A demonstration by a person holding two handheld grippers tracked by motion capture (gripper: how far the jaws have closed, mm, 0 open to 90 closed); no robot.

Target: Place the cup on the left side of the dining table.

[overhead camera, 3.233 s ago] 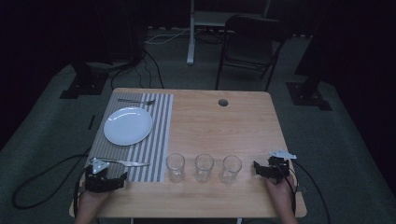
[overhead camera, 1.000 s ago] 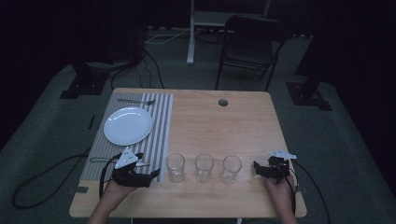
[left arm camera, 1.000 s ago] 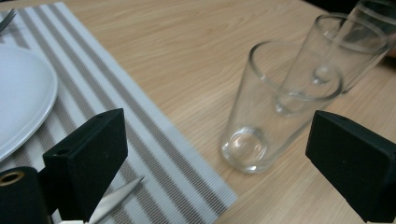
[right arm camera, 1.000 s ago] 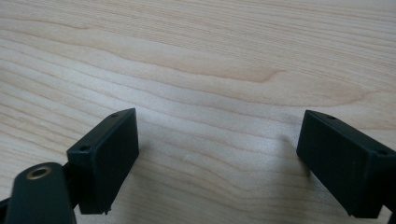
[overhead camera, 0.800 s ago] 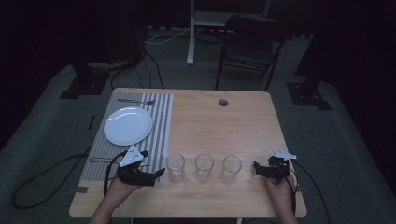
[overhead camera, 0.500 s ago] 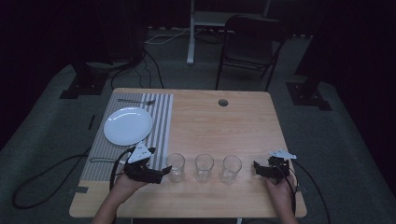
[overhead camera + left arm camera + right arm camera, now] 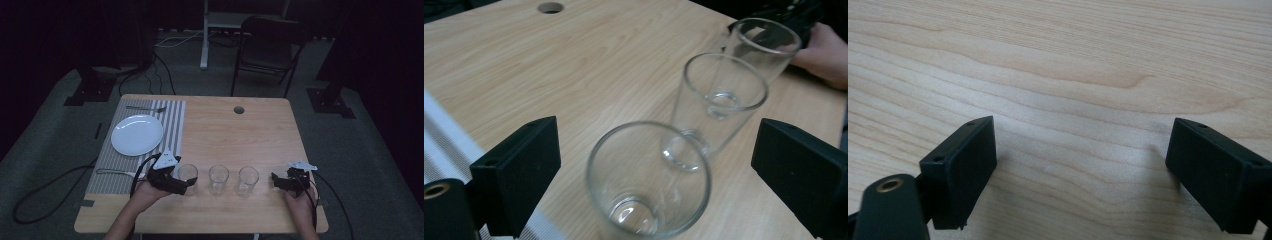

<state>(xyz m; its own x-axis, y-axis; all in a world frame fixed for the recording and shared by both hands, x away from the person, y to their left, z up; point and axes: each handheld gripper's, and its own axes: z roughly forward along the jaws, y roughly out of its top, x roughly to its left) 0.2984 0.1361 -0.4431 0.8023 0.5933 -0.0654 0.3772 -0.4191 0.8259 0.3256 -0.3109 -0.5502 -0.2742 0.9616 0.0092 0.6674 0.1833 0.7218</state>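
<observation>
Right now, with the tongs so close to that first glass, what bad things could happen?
The left tongs are open around the nearest glass without touching it. A crooked squeeze might tip it. The middle glass stands just behind, so a push forward could knock the two together. Glass is slippery, so it could slide out when lifted and break on the table.

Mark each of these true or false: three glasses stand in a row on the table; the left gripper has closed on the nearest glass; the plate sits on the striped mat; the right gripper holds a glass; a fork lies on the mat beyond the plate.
1. Three glasses stand in a row: true, left glass, middle glass, right glass.
2. The left gripper has closed on the left glass: false, its jaws stand open on either side, apart from it.
3. The plate sits on the striped mat: true.
4. The right gripper holds a glass: false, open over bare table.
5. A fork lies beyond the plate: true.
</observation>
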